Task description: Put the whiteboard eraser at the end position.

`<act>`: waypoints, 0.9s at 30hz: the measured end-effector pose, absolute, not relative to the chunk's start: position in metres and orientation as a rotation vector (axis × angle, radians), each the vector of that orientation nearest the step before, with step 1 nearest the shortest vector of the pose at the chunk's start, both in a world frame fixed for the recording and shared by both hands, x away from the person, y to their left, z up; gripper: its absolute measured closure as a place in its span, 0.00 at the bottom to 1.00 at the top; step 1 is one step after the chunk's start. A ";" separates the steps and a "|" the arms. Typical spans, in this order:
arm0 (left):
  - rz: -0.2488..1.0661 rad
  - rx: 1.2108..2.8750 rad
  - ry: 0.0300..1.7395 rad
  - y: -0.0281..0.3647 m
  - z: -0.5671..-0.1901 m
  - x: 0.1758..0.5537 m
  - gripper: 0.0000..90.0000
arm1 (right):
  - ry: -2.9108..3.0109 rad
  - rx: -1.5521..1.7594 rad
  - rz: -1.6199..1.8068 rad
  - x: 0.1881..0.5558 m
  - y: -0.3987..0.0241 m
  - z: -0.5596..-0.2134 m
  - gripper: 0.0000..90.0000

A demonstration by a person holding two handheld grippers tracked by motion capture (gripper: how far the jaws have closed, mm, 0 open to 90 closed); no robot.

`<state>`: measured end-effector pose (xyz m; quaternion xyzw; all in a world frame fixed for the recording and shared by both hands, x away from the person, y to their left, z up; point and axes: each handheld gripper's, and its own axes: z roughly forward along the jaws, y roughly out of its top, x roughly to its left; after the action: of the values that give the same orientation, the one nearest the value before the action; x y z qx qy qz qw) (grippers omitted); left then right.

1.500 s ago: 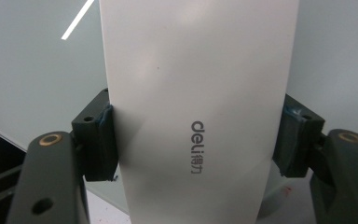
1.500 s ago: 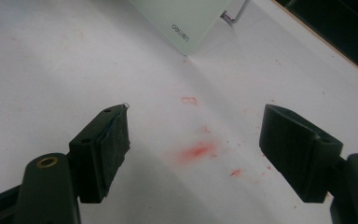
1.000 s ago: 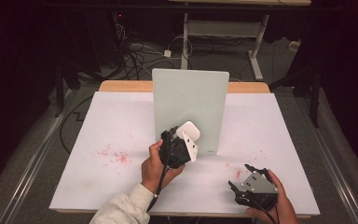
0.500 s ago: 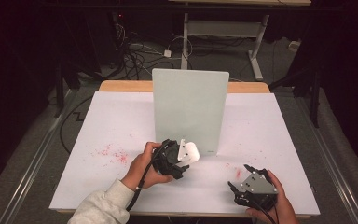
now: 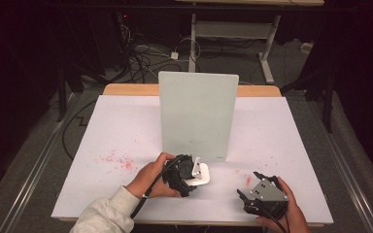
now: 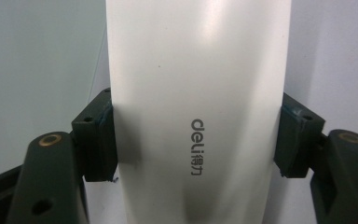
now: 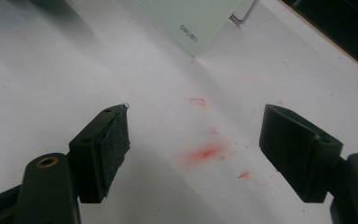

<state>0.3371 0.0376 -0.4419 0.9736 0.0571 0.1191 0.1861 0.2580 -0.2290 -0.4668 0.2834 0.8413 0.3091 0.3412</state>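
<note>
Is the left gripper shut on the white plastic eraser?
Shut on it: the left gripper has both pads pressed against the sides of the white plastic eraser.

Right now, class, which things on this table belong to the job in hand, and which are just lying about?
In the job:
left gripper, jaws clamped on the white eraser
upright whiteboard

Lying about:
red marks on the table
right gripper, jaws open, holding nothing
</note>
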 end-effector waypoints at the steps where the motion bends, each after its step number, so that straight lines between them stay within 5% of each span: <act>1: 0.329 2.735 0.162 0.037 -0.442 0.337 0.32 | 2.190 0.734 0.801 0.258 -0.229 -0.467 0.27; 12: 0.272 2.652 0.122 0.033 -0.443 0.336 0.30 | 2.190 0.737 0.802 0.258 -0.229 -0.467 0.27; 27: 0.490 2.387 0.296 0.078 -0.412 0.329 0.18 | 2.167 0.744 0.819 0.257 -0.231 -0.463 0.27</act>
<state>0.3293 0.0779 -0.4124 0.9156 0.1134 0.1881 0.3368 0.2571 -0.2306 -0.4629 0.2867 0.8354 0.3158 0.3467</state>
